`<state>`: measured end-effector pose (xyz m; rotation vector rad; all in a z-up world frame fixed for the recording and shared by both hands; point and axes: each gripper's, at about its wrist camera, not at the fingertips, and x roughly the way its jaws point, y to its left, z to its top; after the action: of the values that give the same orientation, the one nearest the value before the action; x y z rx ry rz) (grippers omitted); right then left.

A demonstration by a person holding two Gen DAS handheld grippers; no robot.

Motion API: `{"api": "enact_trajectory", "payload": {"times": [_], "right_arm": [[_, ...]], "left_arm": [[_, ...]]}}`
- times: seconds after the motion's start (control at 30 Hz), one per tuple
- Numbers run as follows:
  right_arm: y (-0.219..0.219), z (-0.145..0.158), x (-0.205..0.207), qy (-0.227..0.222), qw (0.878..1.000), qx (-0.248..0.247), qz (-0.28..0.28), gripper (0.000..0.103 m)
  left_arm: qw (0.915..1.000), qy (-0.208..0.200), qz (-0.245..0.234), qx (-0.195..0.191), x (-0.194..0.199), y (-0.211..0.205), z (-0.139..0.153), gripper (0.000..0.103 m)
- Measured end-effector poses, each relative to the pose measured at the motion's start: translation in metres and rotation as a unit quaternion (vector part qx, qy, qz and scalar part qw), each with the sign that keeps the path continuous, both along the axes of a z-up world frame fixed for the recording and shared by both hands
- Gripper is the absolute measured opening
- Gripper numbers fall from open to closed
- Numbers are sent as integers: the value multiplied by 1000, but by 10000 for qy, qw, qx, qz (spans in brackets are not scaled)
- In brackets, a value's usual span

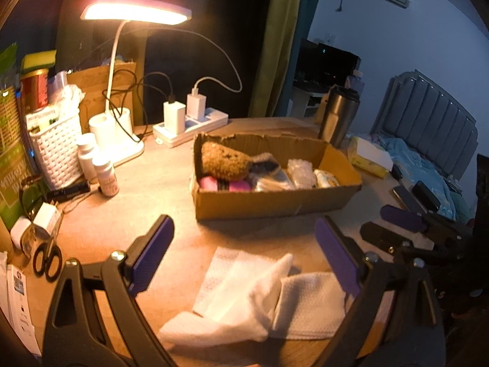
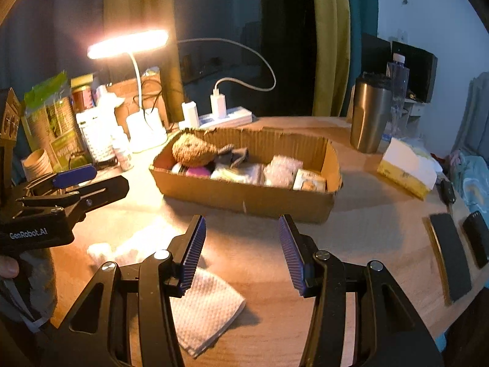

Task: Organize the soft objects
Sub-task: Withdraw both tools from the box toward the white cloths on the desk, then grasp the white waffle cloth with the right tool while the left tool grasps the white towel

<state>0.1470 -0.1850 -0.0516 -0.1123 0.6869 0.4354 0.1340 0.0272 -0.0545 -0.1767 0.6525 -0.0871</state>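
white cloth | rumpled on table before cardboard box | left tongs released above it, right tongs released, empty | pinch a thick fold, lift clear over box wall

My left wrist view looks forward and down from close over the white cloth, toward the cardboard box. My right one sits beside it, facing likewise; both share box, cloth and lamp.
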Motion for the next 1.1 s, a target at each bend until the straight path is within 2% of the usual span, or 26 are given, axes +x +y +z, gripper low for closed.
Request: {"api": "enact_trajectory", "payload": {"times": [0.23, 0.57, 0.97, 1.1], "right_arm": [[11, -17, -11, 162, 9998, -105, 70, 57], [25, -44, -17, 494, 9983, -185, 244, 57], [41, -77, -17, 988, 9928, -469, 489, 57], [42, -79, -18, 932, 9926, -558, 549, 57]], "left_arm": [[10000, 50, -29, -65, -14, 4, -11, 95], [9995, 272, 13, -144, -26, 11, -32, 95], [9987, 485, 67, -157, -25, 13, -48, 95], [9983, 565, 21, -103, -20, 8, -53, 95]]}}
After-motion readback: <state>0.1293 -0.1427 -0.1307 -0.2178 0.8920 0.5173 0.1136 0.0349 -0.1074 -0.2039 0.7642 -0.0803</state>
